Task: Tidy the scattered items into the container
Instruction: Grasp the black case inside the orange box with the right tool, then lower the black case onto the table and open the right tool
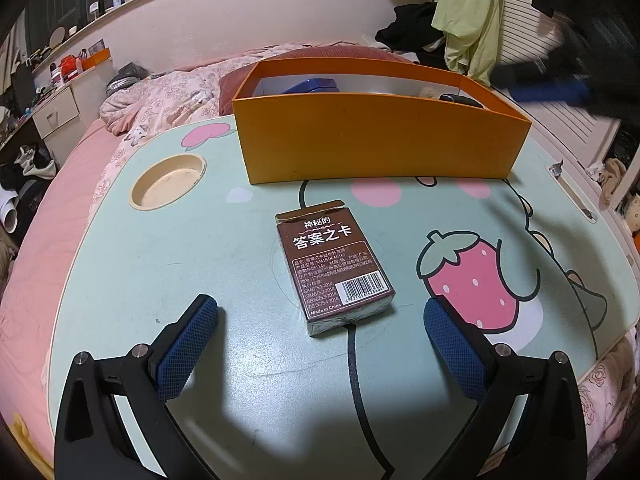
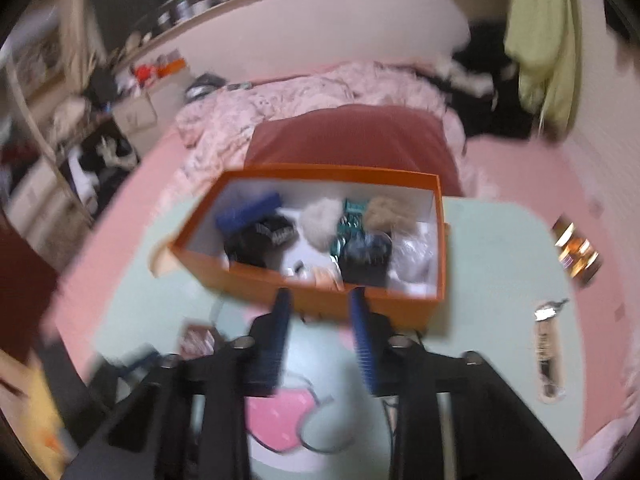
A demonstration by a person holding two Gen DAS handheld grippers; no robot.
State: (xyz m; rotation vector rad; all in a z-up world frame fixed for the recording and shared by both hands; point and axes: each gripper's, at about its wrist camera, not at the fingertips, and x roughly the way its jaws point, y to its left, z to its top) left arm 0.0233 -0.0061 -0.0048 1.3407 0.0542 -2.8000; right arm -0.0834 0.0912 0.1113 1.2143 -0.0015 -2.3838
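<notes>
A brown card box with white print lies flat on the mint-green lap table. My left gripper is open, its blue pads standing wide on either side of the box's near end, apart from it. Behind stands the orange container. In the blurred right wrist view my right gripper hangs above the table before the container, shut with nothing between its fingers. Inside lie a blue item, black things, fluffy balls and a teal item. The card box shows faintly at lower left.
A round cup recess sits in the table's left side. A slot near the right edge holds small things. The table stands on a pink bed with a floral quilt and a red pillow behind.
</notes>
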